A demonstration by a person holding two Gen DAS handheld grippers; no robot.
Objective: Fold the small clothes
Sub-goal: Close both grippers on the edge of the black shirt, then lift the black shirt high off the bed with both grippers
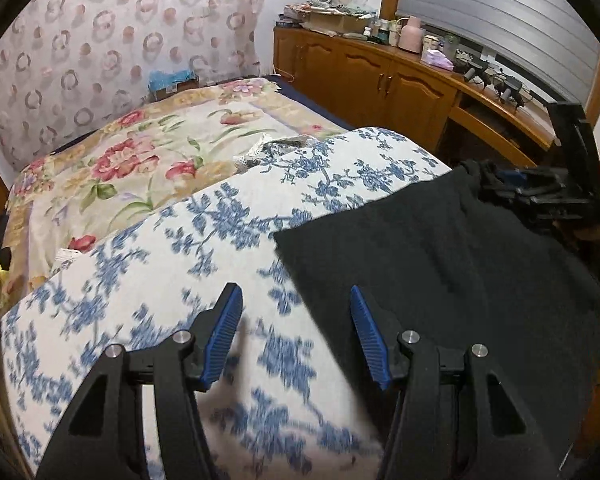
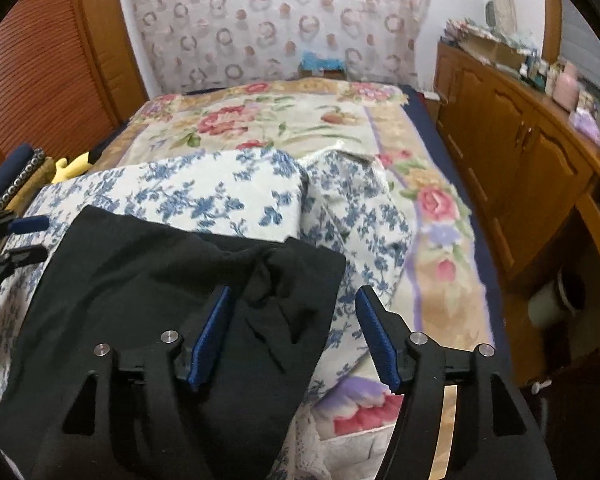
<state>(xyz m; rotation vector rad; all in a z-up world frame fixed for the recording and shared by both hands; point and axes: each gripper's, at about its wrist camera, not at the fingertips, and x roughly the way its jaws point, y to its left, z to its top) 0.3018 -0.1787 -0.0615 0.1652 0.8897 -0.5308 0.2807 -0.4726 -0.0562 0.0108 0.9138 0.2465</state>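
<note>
Black cloth [image 2: 172, 276] lies flat on the quilt [image 1: 204, 216] for folding; left tool [image 1: 296, 336] and right tool [image 2: 294, 336] both gape, empty, poised over its edges.

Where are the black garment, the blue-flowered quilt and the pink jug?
black garment [image 2: 148, 280], right wrist view, flat middle of the cloth
blue-flowered quilt [image 1: 160, 264], left wrist view, bare top surface
pink jug [image 1: 411, 36], left wrist view, its body
</note>
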